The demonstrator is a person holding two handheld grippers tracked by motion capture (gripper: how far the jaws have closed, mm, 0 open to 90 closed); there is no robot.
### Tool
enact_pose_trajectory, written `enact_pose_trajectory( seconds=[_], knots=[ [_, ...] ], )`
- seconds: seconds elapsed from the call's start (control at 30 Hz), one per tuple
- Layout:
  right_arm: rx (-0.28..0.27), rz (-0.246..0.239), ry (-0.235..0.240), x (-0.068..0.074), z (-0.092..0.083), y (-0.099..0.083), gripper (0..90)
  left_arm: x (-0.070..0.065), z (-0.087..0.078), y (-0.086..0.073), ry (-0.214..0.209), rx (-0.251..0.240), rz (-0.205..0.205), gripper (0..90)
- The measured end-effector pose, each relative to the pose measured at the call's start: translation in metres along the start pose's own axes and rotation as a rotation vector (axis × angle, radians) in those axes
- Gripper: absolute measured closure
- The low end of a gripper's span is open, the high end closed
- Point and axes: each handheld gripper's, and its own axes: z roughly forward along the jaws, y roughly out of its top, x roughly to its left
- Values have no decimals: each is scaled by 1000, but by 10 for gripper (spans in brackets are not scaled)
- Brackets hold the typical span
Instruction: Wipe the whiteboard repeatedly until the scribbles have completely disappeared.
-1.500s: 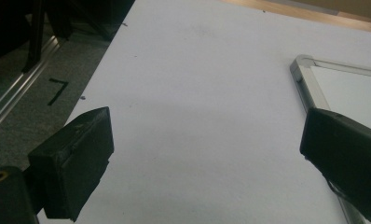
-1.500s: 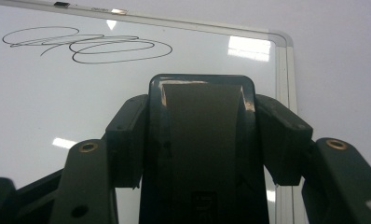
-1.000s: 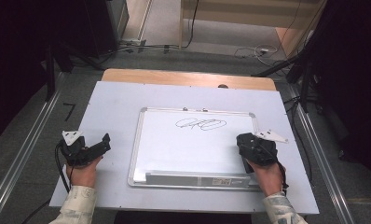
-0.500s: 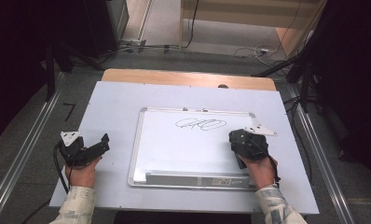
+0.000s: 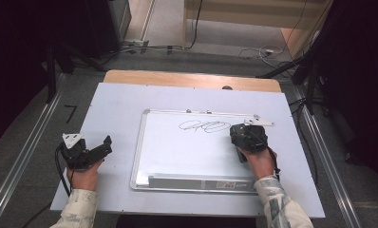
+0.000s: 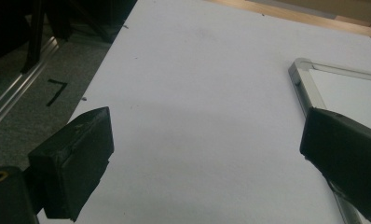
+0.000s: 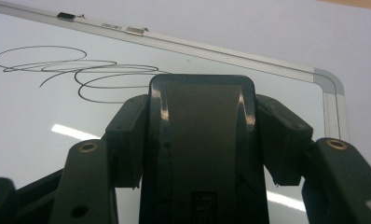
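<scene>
High view: my right gripper (image 5: 244, 137), clamped on a black eraser (image 7: 202, 140), has slid toward the scribble (image 5: 204, 126); wiping looks imminent. Left gripper (image 5: 89, 151) gapes wide.

I am looking at a white counter (image 5: 116, 107) lying across the middle, with a wooden strip (image 5: 177, 78) running along its far edge. Grey floor (image 5: 215, 33) is spreading around it. A black mark shaped like a 7 (image 5: 70, 113) is sitting on the floor left of the counter, beside a metal rail (image 5: 25, 154). Cables (image 5: 260, 50) are trailing over the floor beyond the far edge.
</scene>
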Motion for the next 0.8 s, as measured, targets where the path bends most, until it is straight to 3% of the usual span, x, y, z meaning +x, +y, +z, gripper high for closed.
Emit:
enact_pose_trajectory(
  seconds=[0.8],
  knots=[
    [4,3,-18,-4,32,26,387,0,2,0,-1,-3,-5,28]
  ],
)
